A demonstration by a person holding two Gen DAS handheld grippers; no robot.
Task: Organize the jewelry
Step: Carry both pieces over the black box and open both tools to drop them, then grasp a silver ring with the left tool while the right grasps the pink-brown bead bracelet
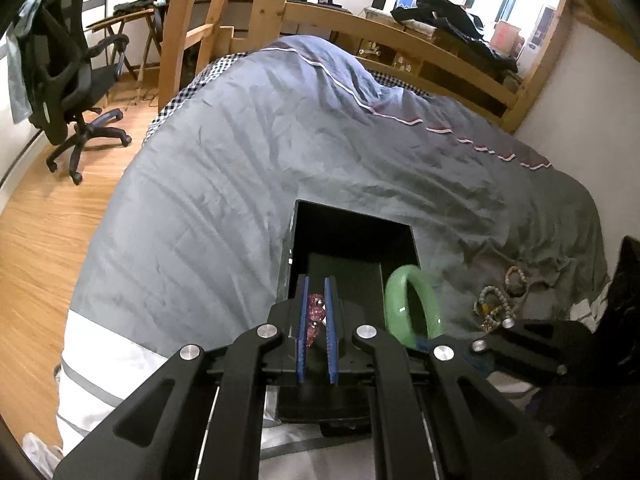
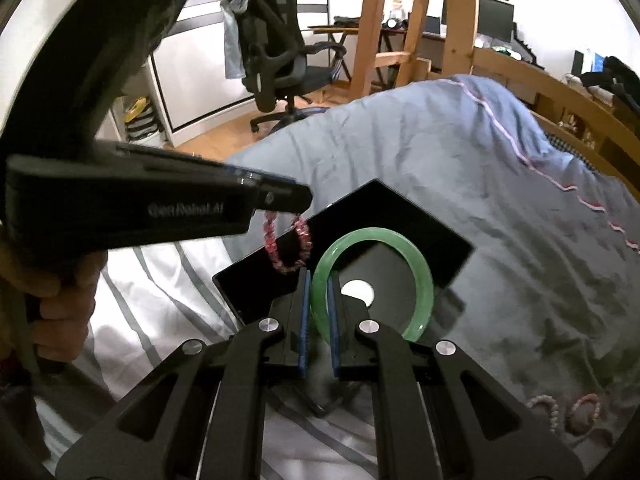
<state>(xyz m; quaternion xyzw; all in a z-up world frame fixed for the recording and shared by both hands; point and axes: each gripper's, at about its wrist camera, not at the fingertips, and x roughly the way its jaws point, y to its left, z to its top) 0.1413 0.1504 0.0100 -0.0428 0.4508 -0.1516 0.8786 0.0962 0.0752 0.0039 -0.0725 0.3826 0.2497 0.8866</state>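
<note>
Setting: grey duvet [image 1: 248, 184] spread over a bed with a wooden frame [image 1: 400, 36]; an office chair [image 1: 68, 80] stands on the wood floor beyond it.
Black box [image 1: 352, 240]: open, lying on the duvet just ahead of both grippers; in the right wrist view a pale round spot shows on its dark floor.
Left gripper [image 1: 316, 308]: blue-padded jaws drawn almost together, pinching a pink beaded bracelet [image 1: 314, 316]. From the right wrist view the same bracelet hangs as a loop under the gripper's tip, over the near left edge of the box.
Right gripper [image 2: 319, 304]: jaws nearly closed on the rim of a green bangle [image 2: 376, 280], gripping it at the lower left of the ring. The bangle stands tilted over the box interior; whether it touches the box floor cannot be told.
Relation of the two: the bracelet and the bangle hang just beside each other, apart, both over the box.
Person's hand [image 2: 60, 312]: wrapped around the left gripper's handle, at the left edge of the right wrist view.
Loose bracelets [image 1: 500, 300]: several beaded ones lie on the duvet to the right of the box, well clear of it; two pinkish ones appear at the lower right of the right wrist view.
</note>
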